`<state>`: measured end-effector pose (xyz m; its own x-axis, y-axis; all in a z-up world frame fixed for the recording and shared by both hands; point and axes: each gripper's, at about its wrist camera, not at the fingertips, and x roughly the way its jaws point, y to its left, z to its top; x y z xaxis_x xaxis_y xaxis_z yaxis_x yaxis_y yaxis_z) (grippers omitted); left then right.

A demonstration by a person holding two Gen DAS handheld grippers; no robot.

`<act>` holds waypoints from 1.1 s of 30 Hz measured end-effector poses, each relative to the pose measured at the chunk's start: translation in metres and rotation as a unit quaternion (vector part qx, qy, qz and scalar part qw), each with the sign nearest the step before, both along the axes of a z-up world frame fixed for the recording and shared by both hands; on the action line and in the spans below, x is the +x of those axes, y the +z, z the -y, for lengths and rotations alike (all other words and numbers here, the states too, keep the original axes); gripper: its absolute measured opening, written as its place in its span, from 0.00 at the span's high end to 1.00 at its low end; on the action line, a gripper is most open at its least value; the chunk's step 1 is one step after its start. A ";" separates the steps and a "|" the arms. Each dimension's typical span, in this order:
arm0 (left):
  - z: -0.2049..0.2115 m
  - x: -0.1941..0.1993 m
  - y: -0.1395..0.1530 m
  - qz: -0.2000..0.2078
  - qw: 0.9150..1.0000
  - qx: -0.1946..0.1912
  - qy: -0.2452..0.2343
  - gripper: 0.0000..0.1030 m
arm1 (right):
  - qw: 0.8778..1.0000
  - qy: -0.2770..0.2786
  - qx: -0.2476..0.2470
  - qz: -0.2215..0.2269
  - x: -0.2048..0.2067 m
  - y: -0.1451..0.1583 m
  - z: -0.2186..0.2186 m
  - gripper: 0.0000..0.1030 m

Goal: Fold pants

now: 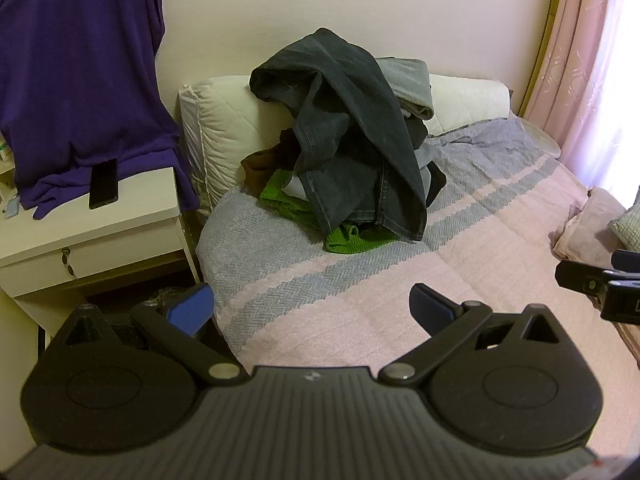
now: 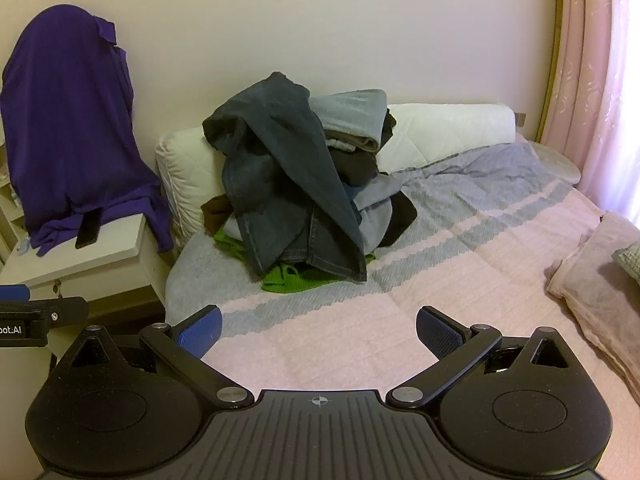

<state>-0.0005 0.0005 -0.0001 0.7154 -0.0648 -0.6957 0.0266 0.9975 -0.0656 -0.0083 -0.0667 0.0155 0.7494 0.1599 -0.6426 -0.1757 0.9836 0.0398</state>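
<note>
Dark grey jeans [image 1: 352, 136] [image 2: 288, 184] drape over a heap of clothes at the head of the bed, against the white pillows. Under them lie a light grey folded garment [image 1: 408, 80] [image 2: 352, 116], black pieces and a green cloth [image 1: 348, 238] [image 2: 296, 280]. My left gripper [image 1: 312, 308] hovers open over the pink bedspread, well short of the heap, with nothing between its blue pads. My right gripper [image 2: 318, 330] is open too, above the same pink cover and apart from the clothes. Each gripper shows at the edge of the other's view.
A white bedside table [image 1: 92, 232] [image 2: 92, 256] stands left of the bed, with a purple shirt [image 1: 80, 80] [image 2: 68, 128] and a black phone [image 1: 103, 184] on it. Pink curtains [image 1: 580, 60] hang at the right. A pink pillow [image 2: 596, 272] lies on the bed's right side.
</note>
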 end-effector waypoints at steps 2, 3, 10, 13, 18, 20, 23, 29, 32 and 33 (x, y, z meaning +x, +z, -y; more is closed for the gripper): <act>-0.001 0.000 0.001 0.000 1.000 0.000 0.000 0.01 | 1.000 0.000 0.001 0.000 0.000 0.000 0.001 0.02; 0.000 0.000 0.001 0.001 1.000 -0.001 0.000 0.01 | 1.000 0.000 0.002 0.000 0.000 0.000 0.001 0.02; -0.003 -0.005 0.005 0.005 1.000 -0.003 0.001 0.01 | 1.000 0.002 0.000 0.000 0.000 0.003 -0.003 0.02; -0.002 -0.005 0.005 0.005 1.000 -0.004 0.001 0.01 | 1.000 0.001 -0.001 0.001 0.000 0.004 -0.004 0.02; -0.004 -0.005 0.007 0.005 1.000 -0.005 0.000 0.01 | 1.000 0.002 -0.002 0.001 0.000 0.005 -0.005 0.02; -0.004 -0.005 0.008 0.005 1.000 -0.006 0.000 0.01 | 1.000 0.002 -0.002 0.001 -0.001 0.006 -0.005 0.02; -0.004 -0.006 0.009 0.005 1.000 -0.006 0.001 0.01 | 1.000 0.003 -0.003 0.001 -0.001 0.007 -0.006 0.02; -0.003 -0.006 0.010 0.005 1.000 -0.008 0.002 0.01 | 1.000 0.005 -0.002 0.002 -0.002 0.008 -0.004 0.02; 0.001 -0.006 0.011 0.007 1.000 -0.008 0.004 0.01 | 1.000 0.005 -0.002 0.002 -0.001 0.008 -0.004 0.02; 0.002 -0.007 0.011 0.007 1.000 -0.007 0.004 0.01 | 1.000 0.005 -0.002 0.002 -0.001 0.008 -0.003 0.02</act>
